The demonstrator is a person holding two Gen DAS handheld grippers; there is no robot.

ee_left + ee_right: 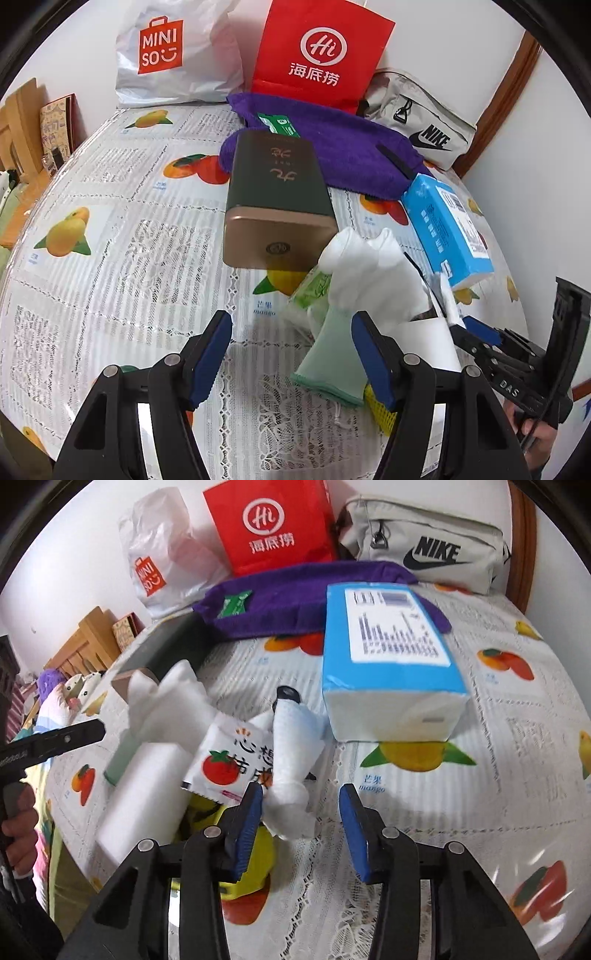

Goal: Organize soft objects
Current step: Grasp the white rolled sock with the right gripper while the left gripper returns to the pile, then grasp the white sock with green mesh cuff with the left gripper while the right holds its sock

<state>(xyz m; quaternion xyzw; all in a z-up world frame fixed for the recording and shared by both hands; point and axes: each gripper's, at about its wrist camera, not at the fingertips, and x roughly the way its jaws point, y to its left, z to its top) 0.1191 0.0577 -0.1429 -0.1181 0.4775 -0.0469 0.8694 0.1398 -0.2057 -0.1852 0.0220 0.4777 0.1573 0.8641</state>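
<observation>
Surface: fruit-print tablecloth (110,229) is covering the table against a white wall; clutter is lying across its far and near parts.
Left gripper (291,360): jaws are standing spread, holding nothing; the pale green cuff of the glove (332,350) is lying between the blue pads.
Right gripper (301,825): jaws are likewise spread and empty; its left pad is touching the crumpled white tissue (291,746).
Soft things near: glove, tissue and a tomato-print packet (225,760) are piling together just ahead of both grippers.
Handling: the glove is looking light and limp, likely drooping when lifted; pinching the flat cuff seems surest.
Farther out: blue tissue pack (388,653) and dark tin box (277,184) are lying mid-table; purple towel (332,144) is spreading behind them.
Back edge: red bag (317,55), white Miniso bag (166,51) and grey Nike pouch (424,542) are leaning at the wall.
</observation>
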